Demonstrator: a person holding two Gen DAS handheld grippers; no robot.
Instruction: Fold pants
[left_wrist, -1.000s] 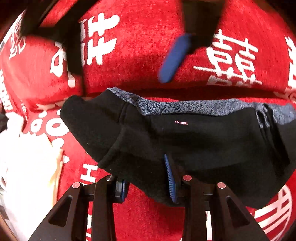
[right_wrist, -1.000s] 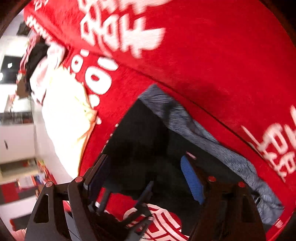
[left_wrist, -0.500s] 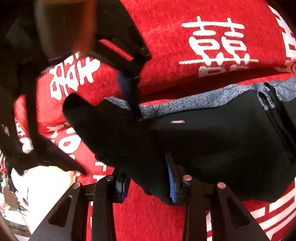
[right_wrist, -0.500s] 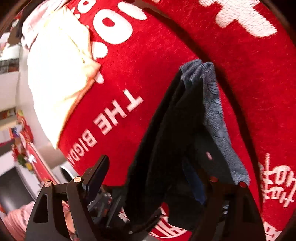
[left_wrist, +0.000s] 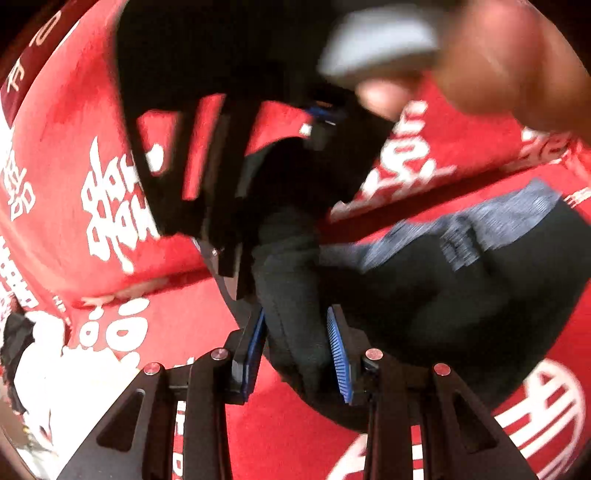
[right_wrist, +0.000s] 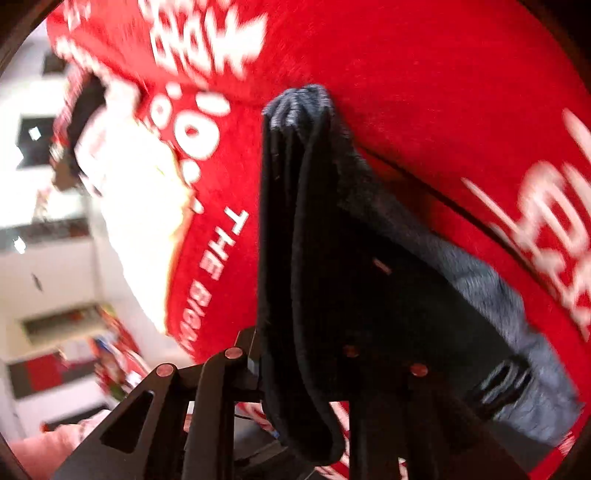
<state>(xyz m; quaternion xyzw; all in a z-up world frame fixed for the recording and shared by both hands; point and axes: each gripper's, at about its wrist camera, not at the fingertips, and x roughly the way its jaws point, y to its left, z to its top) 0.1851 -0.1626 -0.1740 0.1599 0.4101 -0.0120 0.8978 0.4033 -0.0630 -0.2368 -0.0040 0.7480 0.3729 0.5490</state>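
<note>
L wrist view: left gripper (left_wrist: 297, 354) low centre of frame, blue pads (left_wrist: 338, 350) either side of a thick fold of the black pants (left_wrist: 424, 291), jaws pinched on that fold. Pants spread from centre out to the right of frame over the red blanket (left_wrist: 62, 158) w/ white characters; grey waistband (left_wrist: 491, 218) runs along their upper edge at right. Right gripper (left_wrist: 221, 155) fills upper centre, blurred, black frame crossing over the cloth, a bit of blue pad showing near top centre. Blurry hand (left_wrist: 498, 66) in upper right corner. White cloth (left_wrist: 37, 376) at lower left edge.

R wrist view: right gripper (right_wrist: 306, 384) at bottom centre, jaws clamped on pants (right_wrist: 369, 280), black fabric bunched between the fingers and draped over the right one, so pads are hidden. Pants hang up off the blanket (right_wrist: 424, 74) in a peaked ridge, grey waistband (right_wrist: 299, 99) at the tip, upper centre, and trailing down to lower right. White cloth (right_wrist: 147, 192) on the left, partly on the blanket. Room beyond at far left, too blurred to read.
</note>
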